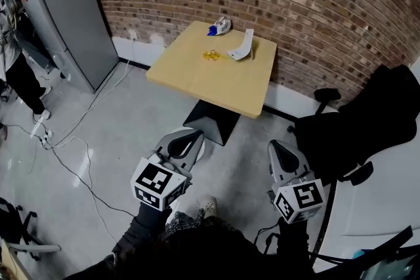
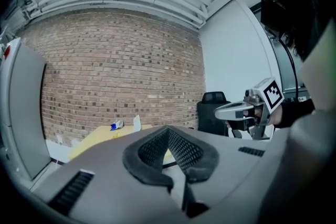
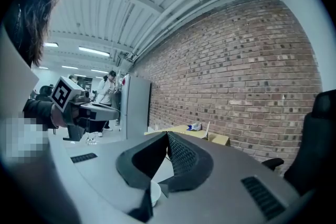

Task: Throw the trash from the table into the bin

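We log left gripper [image 1: 194,137] and right gripper [image 1: 276,146] with jaws pressed together, both empty. Trash lies at 12 o'clock on the table [image 1: 216,85], well apart from us: blue wrapper [image 1: 220,27], white paper [image 1: 241,47], yellow scraps [image 1: 211,55]. Risk: unopened jaws shove the light scraps off the edge. We see no bin.

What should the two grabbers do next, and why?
Probably move both forward toward the wooden table. The left gripper and right gripper are over the floor, short of the table, with jaws shut and empty. The trash lies near the table's far edge: a blue-and-white wrapper, a white paper piece and small yellow scraps. From here, neither looks able to reach it.
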Motion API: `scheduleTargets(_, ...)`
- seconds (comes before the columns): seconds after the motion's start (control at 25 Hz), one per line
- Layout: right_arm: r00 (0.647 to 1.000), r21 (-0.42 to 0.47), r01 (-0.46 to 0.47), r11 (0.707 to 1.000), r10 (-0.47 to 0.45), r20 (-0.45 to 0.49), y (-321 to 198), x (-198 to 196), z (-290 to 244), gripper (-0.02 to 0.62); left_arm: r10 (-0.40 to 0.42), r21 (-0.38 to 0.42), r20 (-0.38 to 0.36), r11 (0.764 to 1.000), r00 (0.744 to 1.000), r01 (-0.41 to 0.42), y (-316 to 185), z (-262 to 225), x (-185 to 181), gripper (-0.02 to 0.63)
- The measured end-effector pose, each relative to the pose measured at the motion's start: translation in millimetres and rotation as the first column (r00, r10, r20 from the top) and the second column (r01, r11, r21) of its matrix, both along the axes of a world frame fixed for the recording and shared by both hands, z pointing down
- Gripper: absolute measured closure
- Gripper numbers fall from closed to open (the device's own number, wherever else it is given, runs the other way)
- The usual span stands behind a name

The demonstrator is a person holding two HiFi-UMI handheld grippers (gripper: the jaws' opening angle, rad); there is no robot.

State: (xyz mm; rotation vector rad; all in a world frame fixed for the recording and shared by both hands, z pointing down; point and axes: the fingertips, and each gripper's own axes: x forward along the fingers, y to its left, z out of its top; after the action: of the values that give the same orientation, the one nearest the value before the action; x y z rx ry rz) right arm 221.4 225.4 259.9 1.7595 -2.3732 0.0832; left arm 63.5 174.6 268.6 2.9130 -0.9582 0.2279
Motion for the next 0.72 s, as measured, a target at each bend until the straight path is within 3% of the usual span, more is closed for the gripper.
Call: scheduleTargets(0.72,0.996,-0.027,0.087,0.996,-0.087,0.001,-93.2,11.5,6.5,0.584,-0.081,-0.016,0.001,0.997,0.997,0.081,-74.3,2.6,6.8,0.6)
